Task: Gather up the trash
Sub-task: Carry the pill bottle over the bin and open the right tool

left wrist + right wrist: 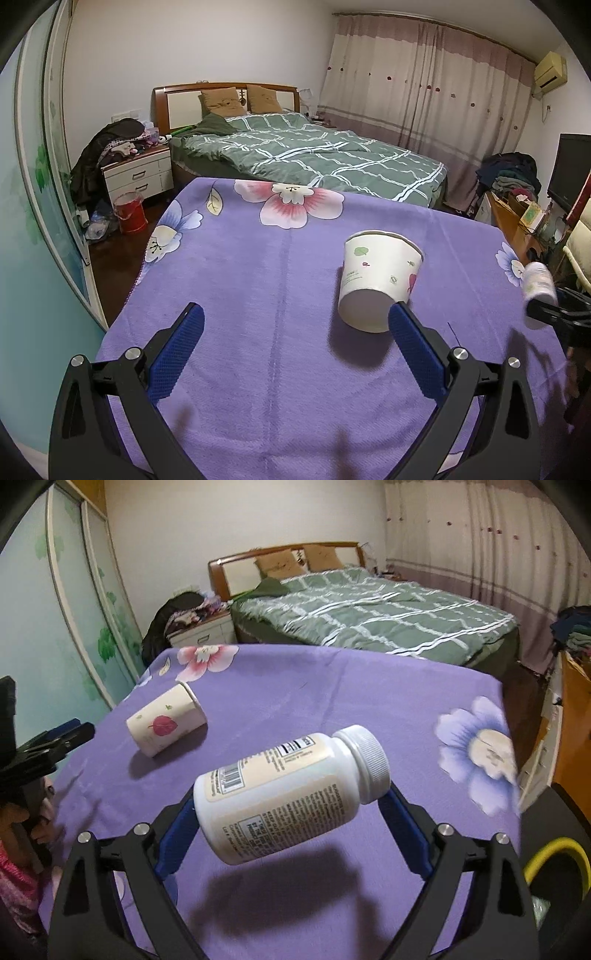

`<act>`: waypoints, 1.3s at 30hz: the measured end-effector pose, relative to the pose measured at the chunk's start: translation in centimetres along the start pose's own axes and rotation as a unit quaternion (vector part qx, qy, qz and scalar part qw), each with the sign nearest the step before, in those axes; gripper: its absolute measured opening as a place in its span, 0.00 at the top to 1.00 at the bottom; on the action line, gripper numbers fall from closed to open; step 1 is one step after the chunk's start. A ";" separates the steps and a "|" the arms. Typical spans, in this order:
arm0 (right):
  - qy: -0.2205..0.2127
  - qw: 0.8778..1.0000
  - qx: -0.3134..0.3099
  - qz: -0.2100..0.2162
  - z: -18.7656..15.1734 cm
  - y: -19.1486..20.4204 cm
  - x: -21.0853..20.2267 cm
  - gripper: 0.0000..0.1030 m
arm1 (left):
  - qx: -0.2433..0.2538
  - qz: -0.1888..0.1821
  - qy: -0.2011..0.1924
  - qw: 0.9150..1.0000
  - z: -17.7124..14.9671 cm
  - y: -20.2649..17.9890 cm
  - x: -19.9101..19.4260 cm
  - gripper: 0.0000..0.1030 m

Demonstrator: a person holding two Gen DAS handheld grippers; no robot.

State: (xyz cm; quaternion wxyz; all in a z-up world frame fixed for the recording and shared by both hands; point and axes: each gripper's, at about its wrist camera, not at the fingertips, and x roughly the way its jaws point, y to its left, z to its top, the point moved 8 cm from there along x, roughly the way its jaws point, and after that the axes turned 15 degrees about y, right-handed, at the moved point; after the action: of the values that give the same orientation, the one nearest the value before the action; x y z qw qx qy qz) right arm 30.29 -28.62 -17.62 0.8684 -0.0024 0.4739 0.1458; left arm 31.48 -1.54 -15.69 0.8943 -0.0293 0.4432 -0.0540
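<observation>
Right claw (291,805) held a white pill bottle (291,794) crosswise above the purple flowered cloth of the table (332,709), its blue fingers (173,845) pressed to the bottle's base and to the shoulder just below the ribbed cap (365,764). Left claw (295,332) stood wide apart and empty, low over the table, with a paper cup (380,277) lying on its side just beyond the right-hand fingertip, mouth turned toward the bed (314,155). Risks, as judged: the bottle was gripped along its length on smooth rounded plastic, so a tilt or a jolt could let it pivot or slide out and roll off the table's near edge. The cup, being light and round, could roll away if a fingertip nudged it, or crumple if the claw closed hard across its thin wall. No bin could be made out with certainty; a yellow-rimmed dark object (554,867) showed at the right wrist view's lower right.
</observation>
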 end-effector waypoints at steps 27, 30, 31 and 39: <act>-0.043 0.929 0.302 -0.208 -16.2 -24.2 -11.4 0.14 | 0.008 0.000 0.004 1.000 -0.3 -0.4 0.3 0.05; -0.034 0.921 0.318 -0.224 -16.9 -25.5 -11.1 0.06 | 0.007 0.000 0.004 1.000 -0.3 -0.4 0.2 0.05; -0.033 0.917 0.323 -0.230 -17.1 -25.9 -11.1 0.06 | 0.007 0.000 0.004 1.000 -0.3 -0.4 0.2 0.05; -0.087 0.920 0.324 -0.205 -13.9 -21.5 -12.3 0.06 | 0.015 0.001 0.008 1.000 -0.7 -0.7 0.6 0.05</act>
State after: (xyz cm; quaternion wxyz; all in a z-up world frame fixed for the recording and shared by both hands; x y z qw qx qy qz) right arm 18.05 -54.30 -18.03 0.8706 0.1946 0.4065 -0.1972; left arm 31.25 -2.31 -16.50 0.8910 -0.0147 0.4498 -0.0597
